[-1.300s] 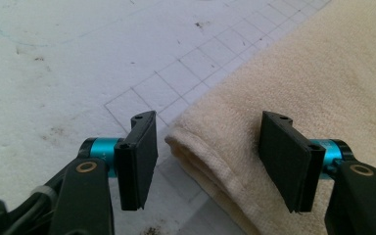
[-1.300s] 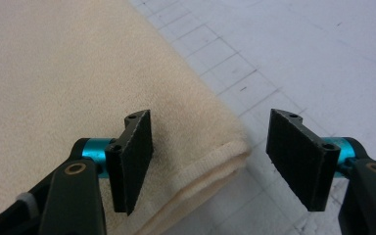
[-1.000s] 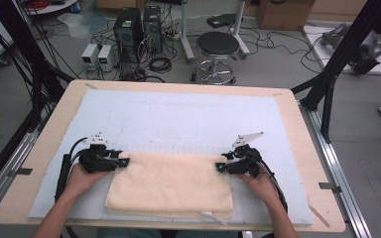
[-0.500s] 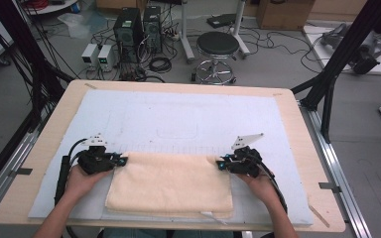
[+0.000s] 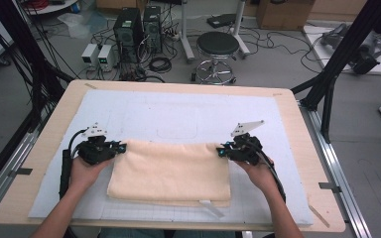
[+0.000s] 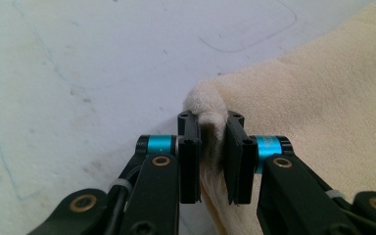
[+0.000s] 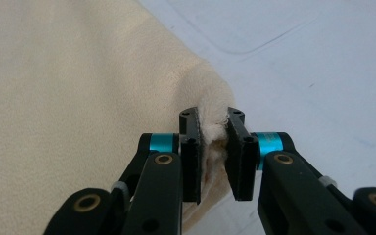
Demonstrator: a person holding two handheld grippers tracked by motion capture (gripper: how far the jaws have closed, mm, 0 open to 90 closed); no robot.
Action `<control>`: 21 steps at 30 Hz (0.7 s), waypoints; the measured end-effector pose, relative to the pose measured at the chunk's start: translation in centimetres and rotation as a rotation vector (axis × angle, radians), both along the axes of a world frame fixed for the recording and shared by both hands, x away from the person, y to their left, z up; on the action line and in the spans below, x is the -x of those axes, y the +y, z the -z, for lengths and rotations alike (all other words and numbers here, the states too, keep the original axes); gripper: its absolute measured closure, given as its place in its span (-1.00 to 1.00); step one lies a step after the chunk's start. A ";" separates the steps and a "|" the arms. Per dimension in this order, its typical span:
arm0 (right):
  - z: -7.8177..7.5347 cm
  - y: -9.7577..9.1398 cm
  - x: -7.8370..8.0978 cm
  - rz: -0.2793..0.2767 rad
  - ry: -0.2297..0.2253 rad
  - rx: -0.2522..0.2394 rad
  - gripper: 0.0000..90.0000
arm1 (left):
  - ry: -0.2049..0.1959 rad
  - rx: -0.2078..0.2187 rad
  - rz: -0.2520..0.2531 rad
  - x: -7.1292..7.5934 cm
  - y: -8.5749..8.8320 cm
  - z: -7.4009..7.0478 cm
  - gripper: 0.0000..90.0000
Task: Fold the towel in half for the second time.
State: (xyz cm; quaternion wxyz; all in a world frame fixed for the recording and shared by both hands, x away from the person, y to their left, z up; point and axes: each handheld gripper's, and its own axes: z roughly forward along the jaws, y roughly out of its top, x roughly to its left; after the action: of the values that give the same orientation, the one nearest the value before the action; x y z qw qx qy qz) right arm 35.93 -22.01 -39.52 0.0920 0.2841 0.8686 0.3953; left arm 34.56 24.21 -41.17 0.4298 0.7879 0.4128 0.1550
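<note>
high view: folded towel (image 5: 171,171) on white mat (image 5: 188,116), stool (image 5: 218,49) beyond the table.

Left claw (image 5: 121,147), right claw (image 5: 220,150) just clamped.

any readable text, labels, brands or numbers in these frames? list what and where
None legible.
White tag at the cream towel's near edge: too small to read.
Fronts of the two grey boxes on the floor: blurred.
Faint outlines drawn on the white mat: shapes, not letters.
</note>
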 end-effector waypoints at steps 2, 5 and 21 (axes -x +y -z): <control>-0.2 0.1 -0.9 0.008 0.006 0.009 0.75 | -0.006 -0.008 -0.008 -0.7 -0.1 -0.3 0.74; -0.2 0.2 -2.2 0.027 0.011 0.012 0.75 | -0.020 -0.025 -0.019 -1.7 -0.3 -0.5 0.74; -1.1 1.1 -9.4 0.159 -0.004 0.033 0.76 | -0.026 0.006 -0.123 -8.7 -0.7 -1.9 0.75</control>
State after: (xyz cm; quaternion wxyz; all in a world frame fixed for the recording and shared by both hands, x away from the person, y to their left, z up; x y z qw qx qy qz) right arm 45.30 -20.93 -38.40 0.1296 0.3498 0.8496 0.3730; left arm 43.23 23.54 -39.30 0.4274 0.7575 0.4554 0.1902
